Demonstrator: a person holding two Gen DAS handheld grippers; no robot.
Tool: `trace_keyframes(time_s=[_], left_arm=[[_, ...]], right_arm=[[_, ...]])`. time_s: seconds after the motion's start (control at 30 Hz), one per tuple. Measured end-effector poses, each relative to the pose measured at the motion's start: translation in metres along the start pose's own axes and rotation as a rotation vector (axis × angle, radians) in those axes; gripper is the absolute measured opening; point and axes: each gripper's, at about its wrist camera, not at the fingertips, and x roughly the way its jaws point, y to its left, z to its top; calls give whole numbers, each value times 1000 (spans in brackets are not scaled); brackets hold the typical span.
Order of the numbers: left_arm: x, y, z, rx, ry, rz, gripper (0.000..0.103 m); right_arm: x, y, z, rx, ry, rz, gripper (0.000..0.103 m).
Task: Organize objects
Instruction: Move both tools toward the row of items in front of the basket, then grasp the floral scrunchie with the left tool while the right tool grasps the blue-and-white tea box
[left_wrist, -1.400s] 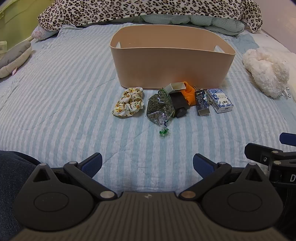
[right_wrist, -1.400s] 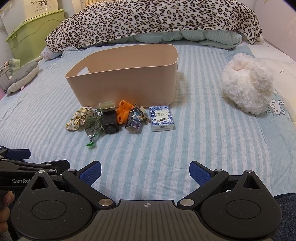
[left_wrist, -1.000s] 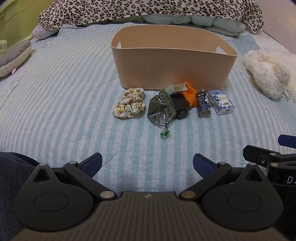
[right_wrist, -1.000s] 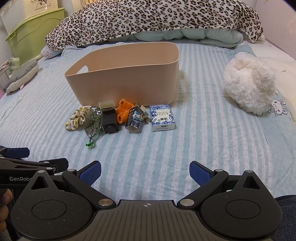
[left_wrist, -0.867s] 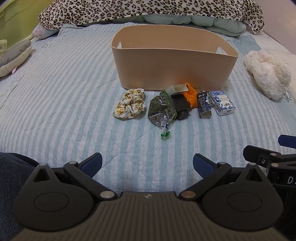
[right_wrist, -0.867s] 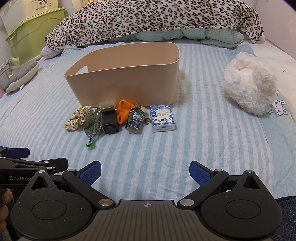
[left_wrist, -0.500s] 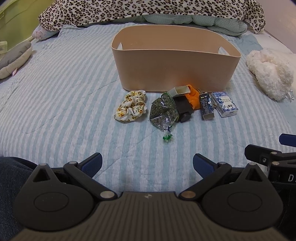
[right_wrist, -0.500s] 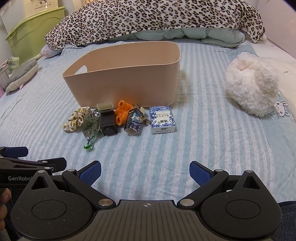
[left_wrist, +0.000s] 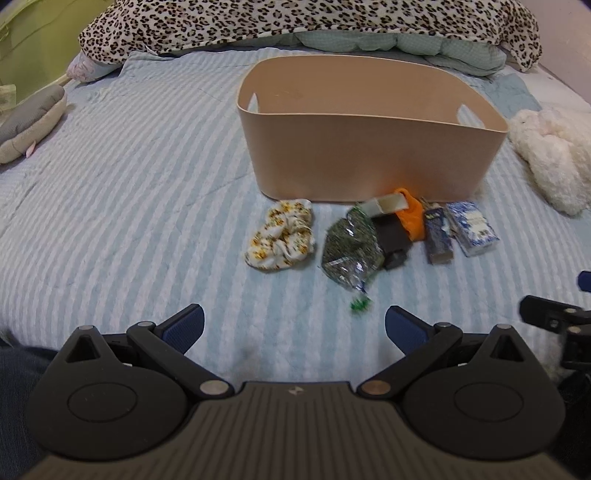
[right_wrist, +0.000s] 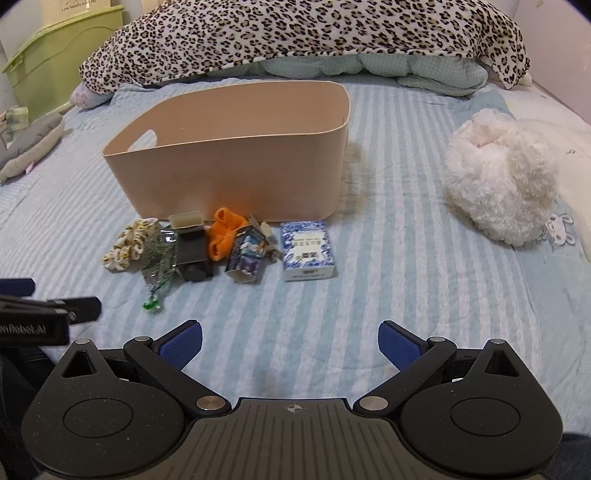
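right gripper (right_wrist: 290, 341): jaws wide apart, empty, low over striped bed (right_wrist: 388, 295) | ahead: beige bin (right_wrist: 236, 166), row of small items against its front | ahead-left: floral scrunchie (right_wrist: 127, 247), orange cloth (right_wrist: 223, 240) | just ahead: blue-white box (right_wrist: 306, 251) | far right: white plush (right_wrist: 502, 181) | left edge: left gripper (right_wrist: 48, 310)

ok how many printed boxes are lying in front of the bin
2: the blue-and-white box at the row's right end, and the dark blue box just left of it. Others may be hidden.

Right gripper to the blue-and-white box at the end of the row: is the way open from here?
Probably yes. The right gripper is open and empty, and only bare striped bedspread lies between it and the blue-and-white box, whose right side has no neighbour.
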Motion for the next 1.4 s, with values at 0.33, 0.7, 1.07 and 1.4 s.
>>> trace_keyframes(time_s=[0.33,0.7,1.07,1.4], left_arm=[[45,13,29,47,1,78,103],[104,31,61,61,70,70,103],[136,33,61,55,127,-22,103],[116,41,59,56,82,-63,21]], right_arm=[[36,-11,29,-65,56,-25,103],[88,-23,49,-47,130,-39,103],[118,-9,49,-128,131,-60,76],[102,2,37,-182,89,-48,44]])
